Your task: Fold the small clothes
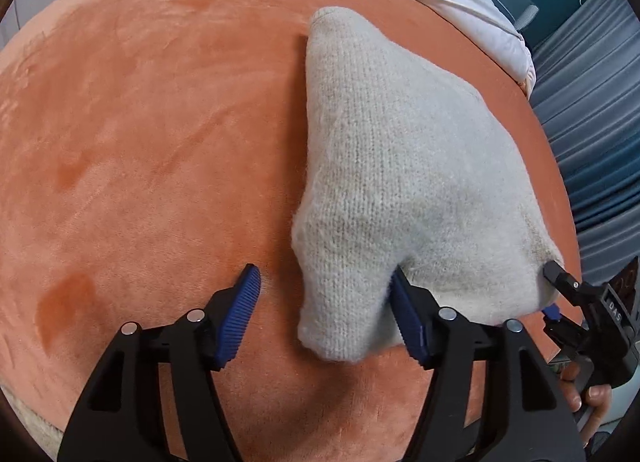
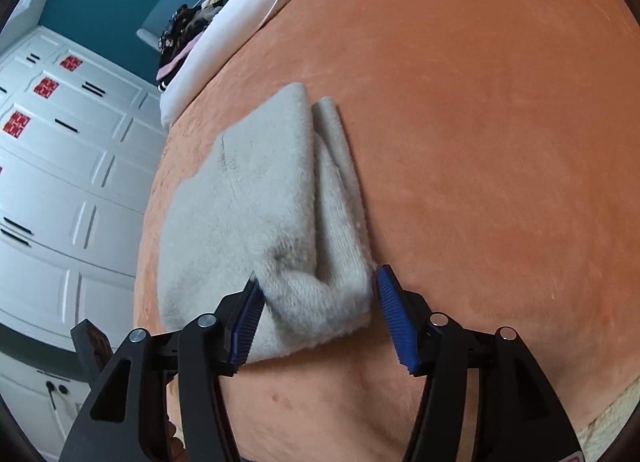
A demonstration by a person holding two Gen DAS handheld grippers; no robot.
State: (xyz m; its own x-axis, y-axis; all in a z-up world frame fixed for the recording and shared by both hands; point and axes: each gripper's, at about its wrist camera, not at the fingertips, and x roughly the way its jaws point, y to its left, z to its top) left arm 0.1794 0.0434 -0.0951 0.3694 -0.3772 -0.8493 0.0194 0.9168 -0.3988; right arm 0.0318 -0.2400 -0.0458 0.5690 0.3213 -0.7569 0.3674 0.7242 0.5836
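My left gripper point(image 1: 324, 310) and right gripper point(image 2: 318, 316), both wide, each straddle a near corner of the pale grey knitted garment point(image 1: 392, 166) on the orange plush blanket point(image 1: 160, 122). Seemingly mid-fold; next, pinch both corners.

A pale grey knitted garment point(image 1: 400, 166) is laid folded on the orange plush surface, tapered to a narrow far end. In the right wrist view, a doubled layer point(image 2: 340, 190) is seen along its right edge.
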